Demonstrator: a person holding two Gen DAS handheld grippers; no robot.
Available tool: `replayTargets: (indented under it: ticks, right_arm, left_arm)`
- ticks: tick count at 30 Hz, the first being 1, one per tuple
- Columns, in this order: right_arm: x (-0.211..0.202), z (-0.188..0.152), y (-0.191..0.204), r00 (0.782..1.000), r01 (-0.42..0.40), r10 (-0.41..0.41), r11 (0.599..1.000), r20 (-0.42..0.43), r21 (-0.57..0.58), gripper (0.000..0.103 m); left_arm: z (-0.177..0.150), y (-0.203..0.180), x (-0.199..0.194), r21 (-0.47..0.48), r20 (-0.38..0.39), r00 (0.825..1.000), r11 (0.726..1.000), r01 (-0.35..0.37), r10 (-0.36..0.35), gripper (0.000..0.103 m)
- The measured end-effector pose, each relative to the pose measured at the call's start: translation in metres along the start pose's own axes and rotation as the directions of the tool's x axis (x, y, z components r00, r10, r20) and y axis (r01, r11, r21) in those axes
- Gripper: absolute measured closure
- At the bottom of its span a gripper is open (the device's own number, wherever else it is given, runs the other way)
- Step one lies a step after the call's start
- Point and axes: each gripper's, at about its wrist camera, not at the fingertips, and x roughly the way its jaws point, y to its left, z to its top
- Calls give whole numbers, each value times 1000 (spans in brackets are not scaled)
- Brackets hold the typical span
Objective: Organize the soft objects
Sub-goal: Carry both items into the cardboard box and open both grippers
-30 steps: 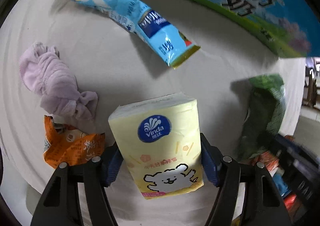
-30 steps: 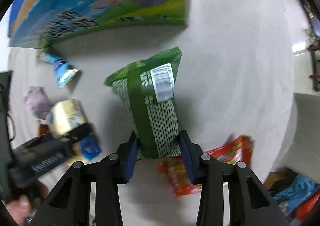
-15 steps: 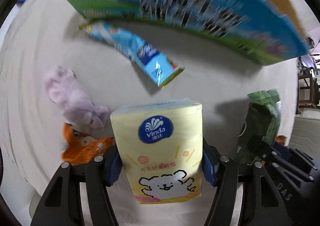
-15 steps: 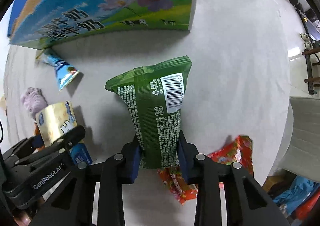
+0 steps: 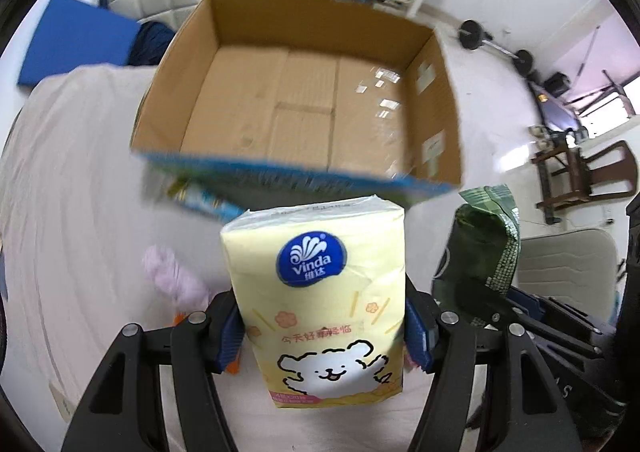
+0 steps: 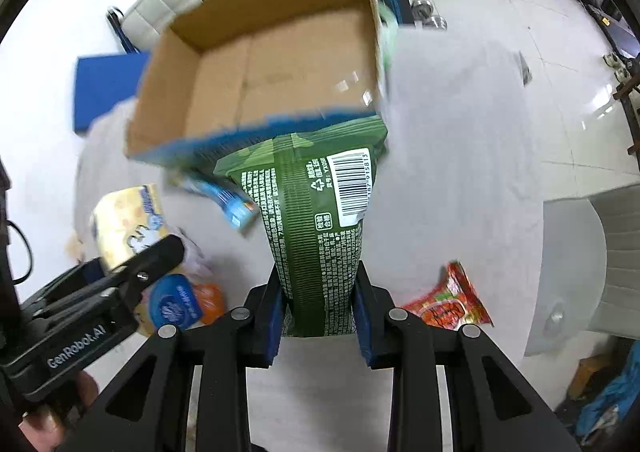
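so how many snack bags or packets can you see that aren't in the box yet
4, maybe more hidden. The green bag is held in the right gripper; a blue packet lies below the box; a red packet lies right; an orange one shows behind the left gripper.

Cardboard box is gaping open at upper centre of the frame — floor inside lying bare. Its blue near wall is standing between both held packs and the opening; blue snack bag is lying just below it.
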Motion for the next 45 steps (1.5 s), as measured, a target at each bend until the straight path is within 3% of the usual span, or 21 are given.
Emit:
replayTargets:
  ticks: [6, 8, 14, 19, 25, 29, 35, 42, 45]
  right_arm:
    - [-35, 51, 27, 997, 33, -33, 999, 71, 2, 71]
    - [-30, 75, 38, 995, 52, -52, 999, 80, 6, 71]
    - [17, 144, 63, 990, 120, -121, 993, 76, 18, 73]
    - [82, 195, 72, 981, 181, -183, 983, 58, 29, 74]
    - [131, 232, 65, 973, 222, -225, 974, 58, 53, 74]
    - [158, 250, 58, 972, 221, -226, 973, 60, 72, 74]
    - [181, 260, 53, 970, 228, -232, 971, 66, 64, 74]
    - [186, 252, 45, 977, 204, -208, 975, 47, 86, 73]
    - [185, 250, 45, 978, 203, -207, 975, 33, 87, 60]
  left_arm:
    - [74, 4, -15, 56, 13, 998, 997, 54, -55, 40]
    - [105, 8, -11, 77, 9, 998, 995, 63, -64, 40]
    - [184, 19, 24, 95, -45, 996, 992, 82, -78, 40]
    - [232, 35, 81, 91, -128, 989, 993, 81, -69, 40]
    - [264, 49, 131, 51, -221, 968, 990, 134, -120, 40]
    - [279, 53, 153, 30, -278, 943, 980, 198, -182, 40]
    - [288, 41, 159, 92, -298, 937, 972, 217, -181, 39]
    - [283, 29, 168, 104, -330, 936, 981, 166, -123, 38]
    - [282, 28, 164, 87, -322, 938, 982, 168, -132, 38]
